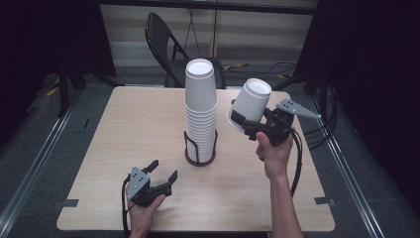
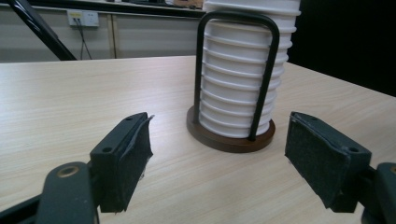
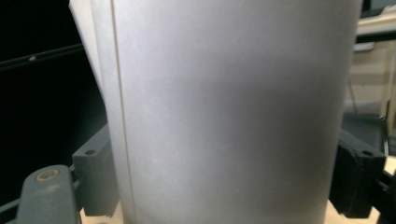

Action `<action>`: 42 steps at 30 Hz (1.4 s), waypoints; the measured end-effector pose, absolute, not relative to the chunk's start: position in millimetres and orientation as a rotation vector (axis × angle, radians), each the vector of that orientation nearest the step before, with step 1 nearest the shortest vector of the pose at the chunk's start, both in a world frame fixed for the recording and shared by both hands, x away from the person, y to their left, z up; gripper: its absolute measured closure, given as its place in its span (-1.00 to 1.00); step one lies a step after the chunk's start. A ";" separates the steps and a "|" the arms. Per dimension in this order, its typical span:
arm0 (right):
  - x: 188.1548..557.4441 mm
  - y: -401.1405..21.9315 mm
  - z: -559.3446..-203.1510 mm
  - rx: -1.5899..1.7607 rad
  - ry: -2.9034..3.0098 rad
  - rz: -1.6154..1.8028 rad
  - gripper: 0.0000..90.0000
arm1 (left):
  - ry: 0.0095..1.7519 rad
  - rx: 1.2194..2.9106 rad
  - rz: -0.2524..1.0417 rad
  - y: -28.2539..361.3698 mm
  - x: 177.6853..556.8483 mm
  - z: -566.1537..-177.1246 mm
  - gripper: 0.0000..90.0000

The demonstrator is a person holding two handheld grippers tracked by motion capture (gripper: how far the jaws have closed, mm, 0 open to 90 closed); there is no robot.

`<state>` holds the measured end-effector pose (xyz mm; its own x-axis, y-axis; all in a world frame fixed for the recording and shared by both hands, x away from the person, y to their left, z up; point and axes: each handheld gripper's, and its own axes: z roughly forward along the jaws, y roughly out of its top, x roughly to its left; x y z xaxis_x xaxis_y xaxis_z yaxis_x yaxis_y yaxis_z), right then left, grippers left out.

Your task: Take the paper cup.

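The surface point(image 1: 124, 148) is a pale wood-grain top with rounded corners, and behind its far edge stands a black folding chair point(image 1: 161, 37).

Near the middle of the surface rises a tall stack of white paper cups point(image 1: 200, 106), nested upside down so that the flat bottom of the topmost cup faces up. The stack sits in a cup holder point(image 1: 200, 153) with a round dark brown base and black wire hoops that rise around the lowest cups only; most of the stack stands free above the hoops. In the left gripper view the ribbed rims of the lower cups show one above another inside a hoop, and the base lies flat on the surface.

To the right of the stack, a single white paper cup point(image 1: 250, 104) is held in the air above the surface, apart from the stack and tilted, its closed bottom pointing up and away from the person and its open mouth down toward the hand. The right tongs point(image 1: 247, 124) are clamped on its wall near the rim; in the right gripper view a black pad presses the cup from each side. Whether anything is inside this cup cannot be told.

The left tongs point(image 1: 162, 172) rest low near the front left of the surface, just short of the holder, spread wide apart with nothing between them.
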<state>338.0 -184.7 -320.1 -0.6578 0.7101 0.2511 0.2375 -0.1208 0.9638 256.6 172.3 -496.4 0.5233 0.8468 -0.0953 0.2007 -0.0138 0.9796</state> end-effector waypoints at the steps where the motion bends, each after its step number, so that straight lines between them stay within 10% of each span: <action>1: 334.1 -182.4 -324.7 1.052 1.815 1.836 -0.66 | 0.931 1.537 0.645 171.9 256.3 -496.2 -0.53; 42: 295.0 -142.8 -442.2 1.432 1.935 2.105 -0.65 | 0.716 1.564 0.533 138.6 257.1 -480.5 -0.20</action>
<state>295.0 -142.8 -442.2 -0.5976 0.5048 0.6229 0.5784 -0.2666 0.7709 257.1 138.6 -480.5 0.6985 0.7121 -0.0715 0.1360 -0.0340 0.9901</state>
